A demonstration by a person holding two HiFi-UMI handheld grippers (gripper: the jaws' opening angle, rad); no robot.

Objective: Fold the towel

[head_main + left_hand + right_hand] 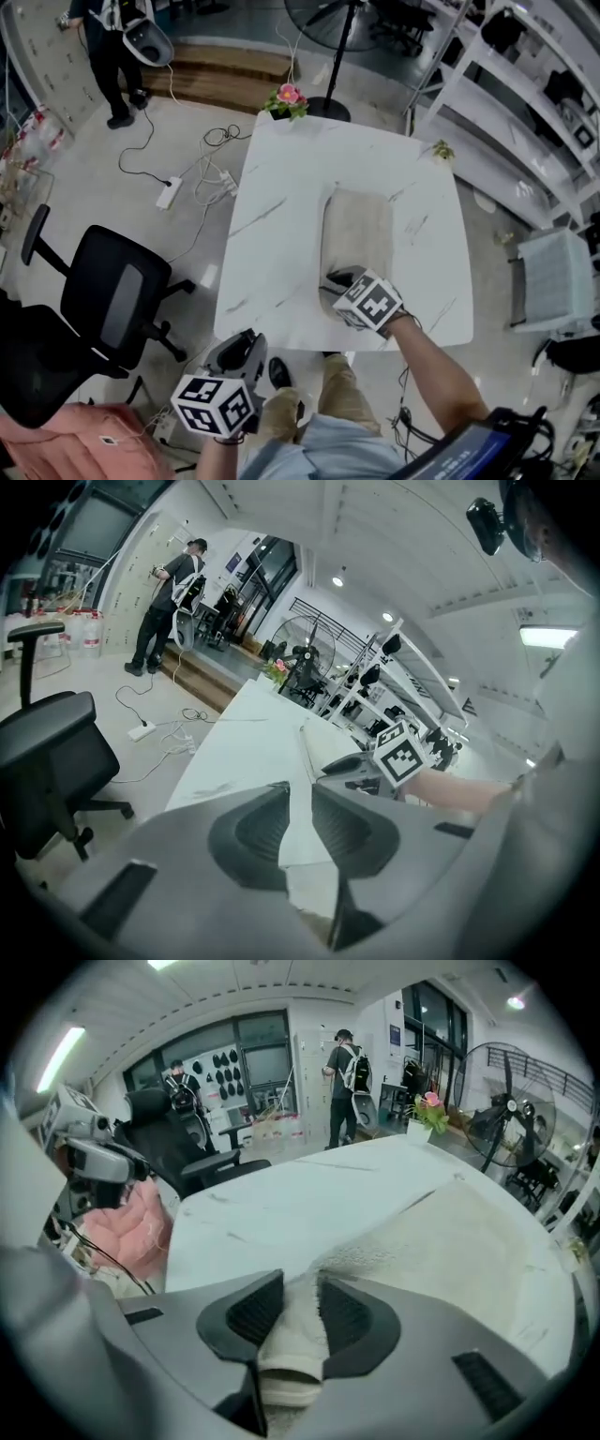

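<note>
A beige towel [356,230] lies folded into a narrow strip on the white marble table [281,187], running from the middle toward the near edge. My right gripper [341,279] is down at the towel's near end. In the right gripper view a thick fold of the towel [292,1344] sits between the jaws of the right gripper [300,1302], which stand apart around it. My left gripper [234,352] hangs off the table at its near left corner. Its jaws [300,803] are open with nothing between them, and it faces the table [244,742] and the right gripper [361,766].
A black office chair [112,300] stands left of the table, with a pink bundle [84,441] below it. A flower pot [286,98] sits at the table's far edge. Cables and a power strip [169,192] lie on the floor. White shelves [525,94] stand at the right; a person [112,47] stands far left.
</note>
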